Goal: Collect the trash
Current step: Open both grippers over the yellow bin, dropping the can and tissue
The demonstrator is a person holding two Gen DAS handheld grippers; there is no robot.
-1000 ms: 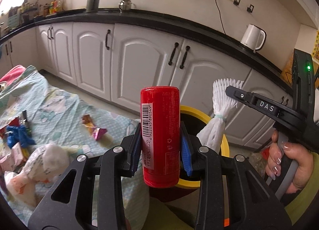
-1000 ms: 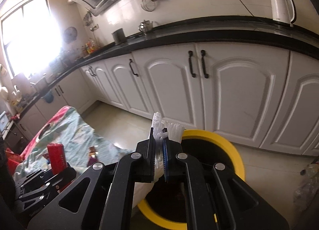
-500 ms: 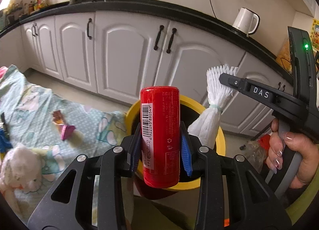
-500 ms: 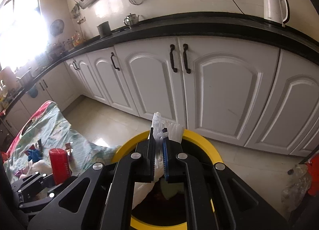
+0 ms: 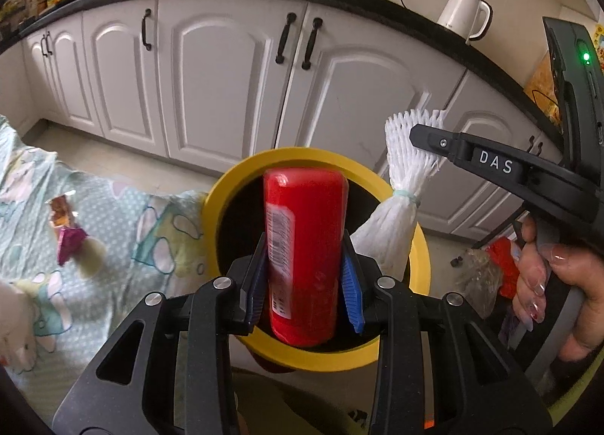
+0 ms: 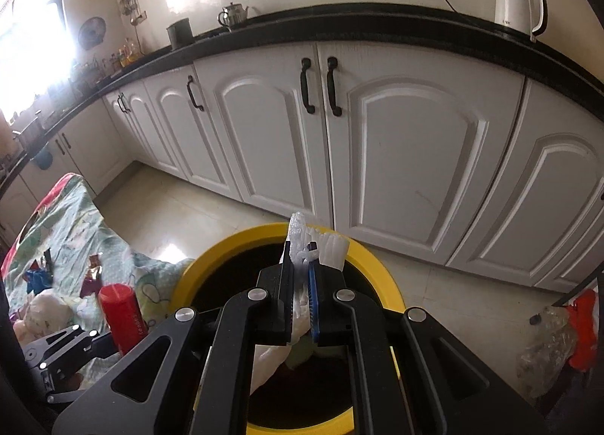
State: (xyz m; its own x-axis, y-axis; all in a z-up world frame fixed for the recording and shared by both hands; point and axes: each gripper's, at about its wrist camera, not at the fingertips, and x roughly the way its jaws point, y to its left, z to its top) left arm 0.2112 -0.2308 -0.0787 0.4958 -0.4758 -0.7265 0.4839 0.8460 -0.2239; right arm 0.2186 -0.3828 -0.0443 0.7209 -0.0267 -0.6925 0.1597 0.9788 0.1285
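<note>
The left tool [image 5: 304,276] grips a red can [image 5: 304,257] between its two pads, the can standing upright with its barcode label turned to the left. In the left wrist view the can sits directly over the dark opening of a yellow-rimmed trash bin [image 5: 421,257] that stands on the tiled floor before a row of white cabinets [image 5: 211,72].

The right tool [image 6: 302,284] is closed on a white foam net sleeve [image 6: 334,246], its jaws nearly together with the thin foam pinched between them. In the left wrist view the sleeve's fanned end rises above the tool and its tied-off body hangs down over the right side of the bin's rim. A hand [image 5: 555,284] holds this tool's handle at the right edge.

To the left of the bin lies a pale patterned cloth [image 5: 124,216], touching the bin's rim. On it rest a crumpled pink wrapper [image 5: 68,235] and, further left, more scraps too blurred to name. On the floor to the right of the bin lie a clear crumpled plastic bag [image 6: 547,337] and something red beside it. A white kettle [image 6: 519,0] stands on the black desk above the cabinets, at the far right.
</note>
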